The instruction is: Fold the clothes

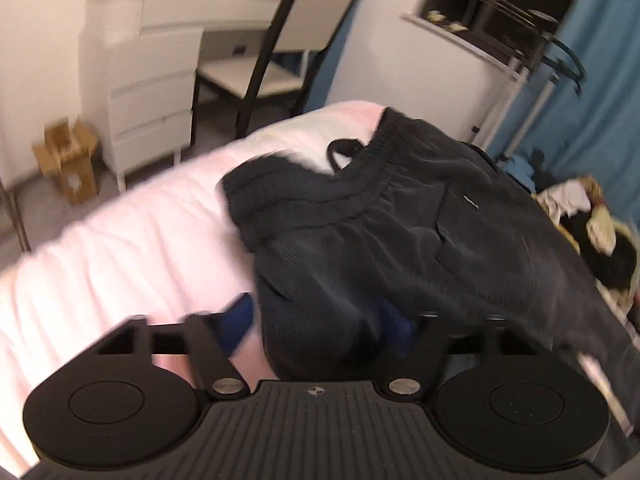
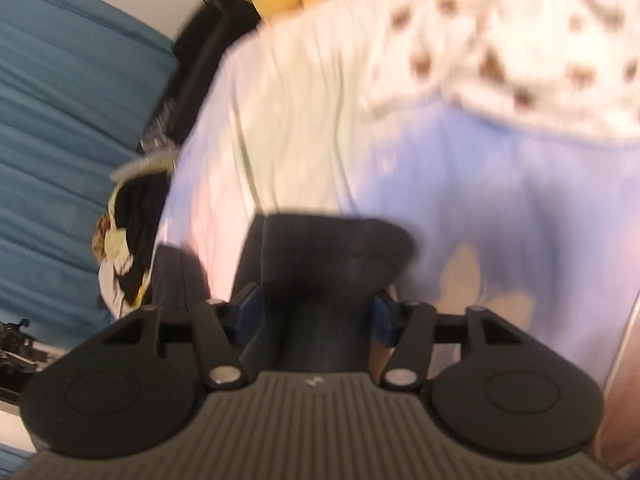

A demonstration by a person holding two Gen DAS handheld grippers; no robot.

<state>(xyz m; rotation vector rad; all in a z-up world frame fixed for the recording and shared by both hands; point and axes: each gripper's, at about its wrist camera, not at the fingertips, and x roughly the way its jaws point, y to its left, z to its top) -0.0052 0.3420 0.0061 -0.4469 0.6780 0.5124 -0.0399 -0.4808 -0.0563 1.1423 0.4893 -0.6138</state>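
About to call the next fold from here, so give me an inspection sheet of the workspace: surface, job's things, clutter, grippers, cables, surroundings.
Surface: bed cover, pale and wrinkled.
Job's things: black shorts lie bunched on the bed, waistband and drawstring away from the camera; their cloth sits between both pairs of fingers.
Clutter: clothes pile beside the bed; spotted fabric on the bed.
Grippers: left gripper open, jaws apart around the shorts; right gripper open, dark cloth in the gap. Both views blurred.
Cables: nothing seen.
Surroundings: white desk with drawers, chair, cardboard box, blue curtain.
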